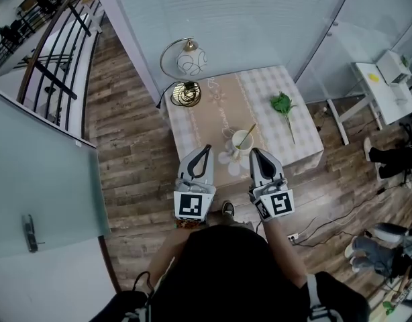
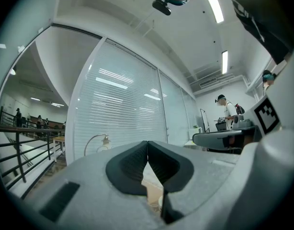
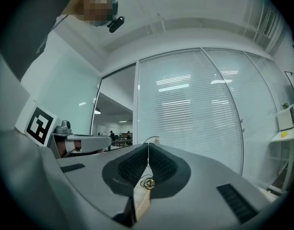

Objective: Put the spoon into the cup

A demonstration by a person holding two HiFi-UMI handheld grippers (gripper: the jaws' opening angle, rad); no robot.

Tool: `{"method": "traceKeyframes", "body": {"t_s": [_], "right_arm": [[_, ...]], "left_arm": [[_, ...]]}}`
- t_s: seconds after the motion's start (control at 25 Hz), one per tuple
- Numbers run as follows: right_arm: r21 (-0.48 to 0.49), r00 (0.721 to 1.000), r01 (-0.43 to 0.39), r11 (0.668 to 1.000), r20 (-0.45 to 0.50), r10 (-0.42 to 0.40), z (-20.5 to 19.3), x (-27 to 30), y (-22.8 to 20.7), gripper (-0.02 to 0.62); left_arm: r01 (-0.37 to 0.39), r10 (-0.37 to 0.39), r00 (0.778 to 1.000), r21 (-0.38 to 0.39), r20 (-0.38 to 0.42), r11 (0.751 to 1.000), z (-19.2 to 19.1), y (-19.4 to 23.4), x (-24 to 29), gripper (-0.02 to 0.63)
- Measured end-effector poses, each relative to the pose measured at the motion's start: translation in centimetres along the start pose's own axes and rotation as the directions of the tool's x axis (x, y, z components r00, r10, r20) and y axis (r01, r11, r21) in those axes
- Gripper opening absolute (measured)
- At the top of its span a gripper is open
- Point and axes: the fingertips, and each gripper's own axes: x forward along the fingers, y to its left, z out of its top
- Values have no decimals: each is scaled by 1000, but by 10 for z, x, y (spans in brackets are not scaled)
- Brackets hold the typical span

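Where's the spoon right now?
In the head view, the spoon leans inside the white cup near the front edge of the table, just ahead of the shut right gripper, with the left gripper to its left.

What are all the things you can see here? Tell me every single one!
table: one, beige and white checked cloth, middle of the wood floor.
lamp: one, gold curved arm with a white globe, far left corner of the table.
cup: one, white, near edge of the table.
spoon: one, gold, standing in the cup.
leafy stem: one, green, lying on the table's right side.
side table: one, white, far right on the floor.
railing: one, dark, upper left.
left gripper: one, grey and black, just left of the cup, jaws together, empty.
right gripper: one, grey and black, just right of the cup, jaws together, empty.
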Motion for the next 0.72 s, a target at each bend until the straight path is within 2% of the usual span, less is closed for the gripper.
{"method": "traceKeyframes", "body": {"t_s": [0.2, 0.4, 0.72], "right_arm": [[-10, 1000, -1, 1000, -9, 0, -3, -2, -2, 8], [-26, 1000, -2, 1000, -19, 2, -2, -1, -2, 8], [-38, 999, 2, 999, -32, -3, -5, -2, -4, 8]], "left_arm": [[-28, 28, 1000, 0, -4, 1000, -2, 7, -3, 17], [-30, 29, 999, 33, 22, 999, -1, 9, -2, 17], [-38, 38, 999, 21, 30, 999, 0, 13, 1, 17]]}}
